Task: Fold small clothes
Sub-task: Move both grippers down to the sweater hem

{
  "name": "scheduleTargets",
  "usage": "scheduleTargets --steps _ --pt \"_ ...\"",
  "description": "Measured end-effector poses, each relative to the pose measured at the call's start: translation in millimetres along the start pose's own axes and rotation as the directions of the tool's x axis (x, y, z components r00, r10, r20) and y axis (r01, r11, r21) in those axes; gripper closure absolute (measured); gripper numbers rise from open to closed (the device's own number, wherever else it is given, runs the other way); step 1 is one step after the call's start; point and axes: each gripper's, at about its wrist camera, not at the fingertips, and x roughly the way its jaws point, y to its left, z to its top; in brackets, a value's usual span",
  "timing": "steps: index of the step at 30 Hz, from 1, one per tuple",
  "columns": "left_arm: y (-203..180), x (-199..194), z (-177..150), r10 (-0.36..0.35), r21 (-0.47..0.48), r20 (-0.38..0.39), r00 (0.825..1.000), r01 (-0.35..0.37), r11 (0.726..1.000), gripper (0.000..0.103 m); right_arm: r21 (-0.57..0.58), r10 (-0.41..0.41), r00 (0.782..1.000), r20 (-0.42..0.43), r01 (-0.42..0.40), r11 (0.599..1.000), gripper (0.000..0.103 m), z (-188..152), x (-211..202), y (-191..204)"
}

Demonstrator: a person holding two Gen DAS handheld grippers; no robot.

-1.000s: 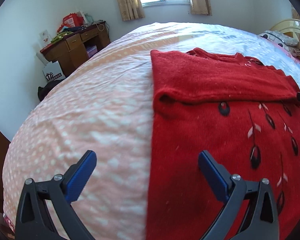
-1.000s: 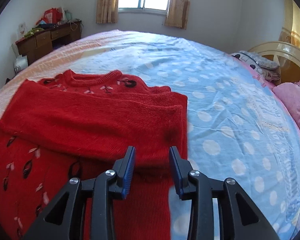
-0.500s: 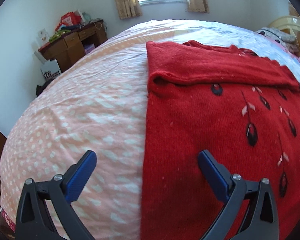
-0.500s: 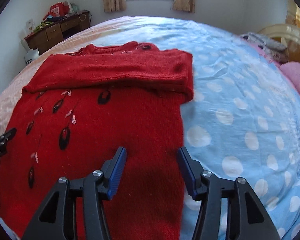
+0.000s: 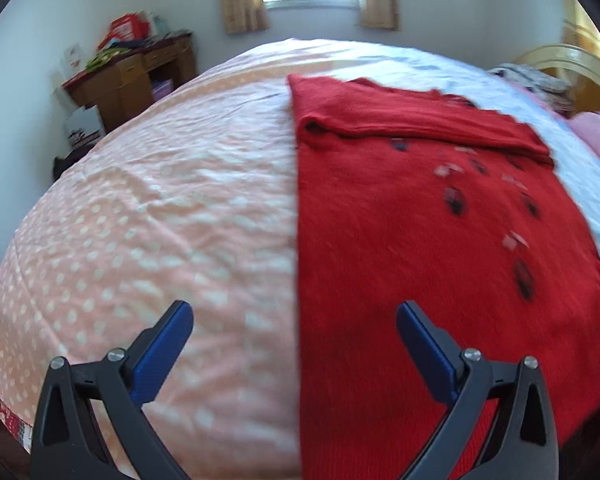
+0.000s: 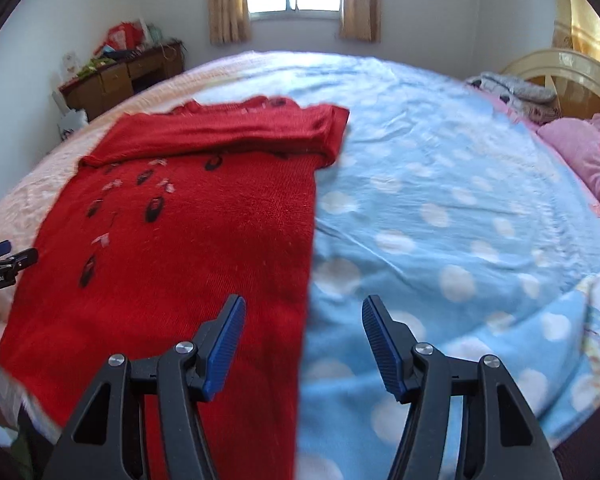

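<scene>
Both tongs, left tongs point(image 5: 294, 328) and right tongs point(image 6: 303, 332), are hanging apart, straddling the red sweater's point(image 6: 188, 240) side edges; probably next comes pinching the hem corners and folding upward.

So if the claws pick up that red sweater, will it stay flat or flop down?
Probably flop: the red sweater is soft knit, and its sleeves already lie folded limply across it. The fuzzy surface likely grips well. Both open claws straddle its side edges.

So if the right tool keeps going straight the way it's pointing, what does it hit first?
Probably the right side edge of the red sweater, where it meets the blue polka-dot blanket; the right tool straddles that edge, open. Depth is unclear.
</scene>
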Motion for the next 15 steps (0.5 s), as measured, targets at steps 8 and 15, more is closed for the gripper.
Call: scheduleTargets --steps 8,15 --pt "0.2 -47.0 -33.8 -0.140 0.039 0.016 0.990 0.139 0.989 0.000 0.062 0.181 0.979 -0.090 -0.176 0.982 0.041 -44.7 -23.2 -5.8" --pt "2.3 -58.9 -67.3 -0.160 0.052 -0.021 0.987 0.161 0.986 0.007 -0.024 0.174 0.977 -0.121 -0.178 0.984 0.041 -62.0 -31.6 14.4"
